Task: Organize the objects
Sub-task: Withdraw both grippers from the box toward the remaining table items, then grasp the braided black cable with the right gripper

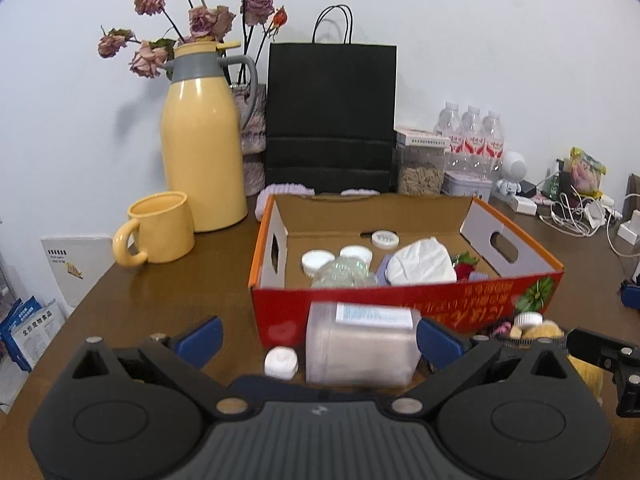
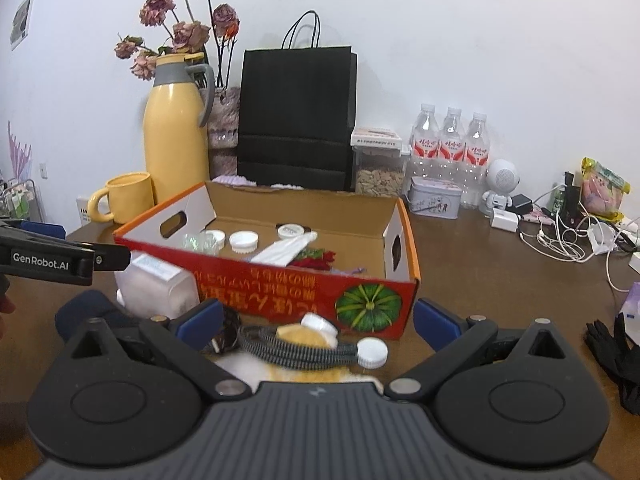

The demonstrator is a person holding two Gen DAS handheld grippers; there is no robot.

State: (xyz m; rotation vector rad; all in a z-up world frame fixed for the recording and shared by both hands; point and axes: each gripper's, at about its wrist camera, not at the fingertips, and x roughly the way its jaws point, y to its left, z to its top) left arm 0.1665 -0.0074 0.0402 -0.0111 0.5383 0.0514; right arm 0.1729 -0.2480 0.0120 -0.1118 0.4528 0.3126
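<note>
A red and orange cardboard box [image 1: 360, 300] [image 2: 304, 292] stands open on the brown table. It holds white caps, a clear crumpled bottle [image 1: 344, 272], a white cloth [image 1: 422, 264] and a red flower [image 1: 464, 268]. My left gripper [image 1: 320, 336] is open around a frosted plastic jar [image 1: 360, 344] [image 2: 156, 284] lying in front of the box, with a white cap [image 1: 281, 362] beside it. My right gripper [image 2: 318, 320] is open over a yellow fluffy item [image 2: 300, 338], a braided cord [image 2: 288, 350] and white caps [image 2: 372, 352].
At the back stand a yellow thermos [image 1: 202, 136], a yellow mug [image 1: 160, 228], a black paper bag [image 1: 330, 116], a vase of dried roses, a food container [image 1: 420, 160], water bottles [image 1: 472, 136] and a tin. Cables and chargers [image 2: 560, 232] lie right; black gloves [image 2: 616, 356] at the edge.
</note>
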